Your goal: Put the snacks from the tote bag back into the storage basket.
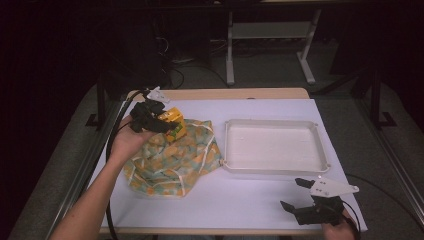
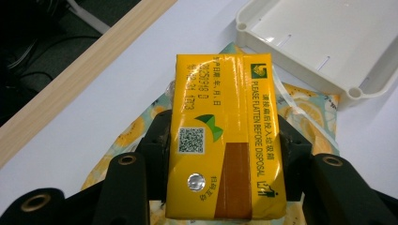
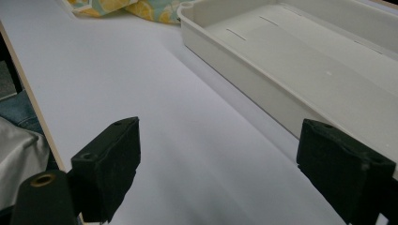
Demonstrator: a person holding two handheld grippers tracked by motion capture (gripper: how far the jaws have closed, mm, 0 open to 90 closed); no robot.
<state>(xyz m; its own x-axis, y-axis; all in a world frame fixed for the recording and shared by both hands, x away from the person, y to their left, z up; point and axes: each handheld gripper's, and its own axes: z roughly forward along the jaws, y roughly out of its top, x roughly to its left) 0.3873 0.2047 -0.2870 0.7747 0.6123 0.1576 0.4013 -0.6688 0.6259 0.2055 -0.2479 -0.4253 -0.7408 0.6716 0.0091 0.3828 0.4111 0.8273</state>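
I have the yellow drink carton (image 2: 226, 140) clamped between the jaws of my left tool (image 1: 161, 121), one jaw pressed against each long side; its printed face with a QR code and foil straw seal looks up at the left gripper view. In the high view the carton sits at about ten o'clock on the worktop (image 1: 250, 205), held just above the lemon-print cloth bag (image 1: 172, 162), which lies crumpled on the white surface. At three o'clock from the bag, just beside its edge, rests the white plastic tray (image 1: 275, 167). My right tool (image 1: 296, 194) hovers at about five o'clock near the front edge, jaws spread wide and gripping nothing, pointing toward the tray's near wall.
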